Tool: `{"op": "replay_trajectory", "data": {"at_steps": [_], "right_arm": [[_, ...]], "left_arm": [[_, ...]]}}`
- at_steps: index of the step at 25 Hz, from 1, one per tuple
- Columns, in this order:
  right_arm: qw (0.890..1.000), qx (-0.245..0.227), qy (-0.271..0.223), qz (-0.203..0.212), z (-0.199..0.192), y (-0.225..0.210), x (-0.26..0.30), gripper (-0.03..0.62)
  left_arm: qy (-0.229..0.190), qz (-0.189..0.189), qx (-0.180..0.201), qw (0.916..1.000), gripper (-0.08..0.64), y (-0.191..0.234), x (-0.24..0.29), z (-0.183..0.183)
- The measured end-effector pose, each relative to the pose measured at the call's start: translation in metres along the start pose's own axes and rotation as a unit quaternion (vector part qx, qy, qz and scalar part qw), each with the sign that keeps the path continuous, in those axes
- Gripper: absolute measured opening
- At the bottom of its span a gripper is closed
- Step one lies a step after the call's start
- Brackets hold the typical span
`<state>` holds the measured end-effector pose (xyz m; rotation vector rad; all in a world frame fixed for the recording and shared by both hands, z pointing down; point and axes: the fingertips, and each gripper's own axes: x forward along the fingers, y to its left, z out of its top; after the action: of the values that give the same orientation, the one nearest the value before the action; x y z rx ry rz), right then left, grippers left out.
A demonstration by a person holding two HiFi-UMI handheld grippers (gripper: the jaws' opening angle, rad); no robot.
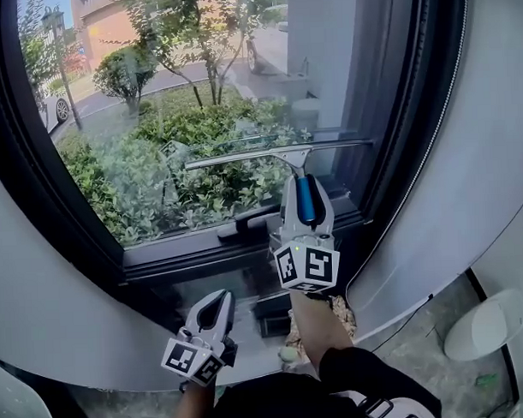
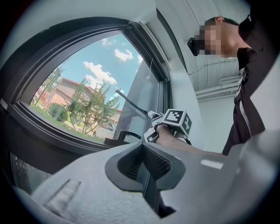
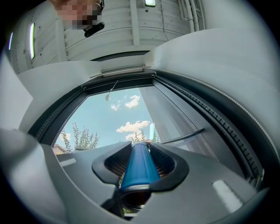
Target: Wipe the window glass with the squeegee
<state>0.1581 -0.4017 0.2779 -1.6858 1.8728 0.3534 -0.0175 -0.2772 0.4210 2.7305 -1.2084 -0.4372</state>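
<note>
Right hand-held gripper [image 1: 306, 202] is clamped on the squeegee [image 1: 277, 150] by its handle, blade across the lower glass [image 1: 156, 122]. Left hand-held gripper [image 1: 212, 310] hangs low, jaws together, empty. My worry: the round handle twists in the grip, one blade end lifts, and you get streaks.

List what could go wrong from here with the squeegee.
1. The right tongs hold the squeegee only by its round blue handle; it may twist, lifting the blade off the glass.
2. Stroking down, the blade may catch the window handle below.
</note>
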Motion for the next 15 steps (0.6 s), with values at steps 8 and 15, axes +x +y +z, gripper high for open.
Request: {"op": "replay_trajectory", "data": {"at_steps": [8, 15], "right_arm": [[1.0, -0.006, 0.014, -0.001, -0.012, -0.003, -0.009, 0.133], [1.0, -0.007, 0.022, 0.002, -0.015, -0.004, -0.012, 0.133]], "left_arm": [[-0.01, -0.008, -0.006, 0.9999, 0.002, -0.003, 0.003, 0.004], [-0.002, -0.006, -0.01, 0.9999, 0.002, -0.007, 0.003, -0.001]]}}
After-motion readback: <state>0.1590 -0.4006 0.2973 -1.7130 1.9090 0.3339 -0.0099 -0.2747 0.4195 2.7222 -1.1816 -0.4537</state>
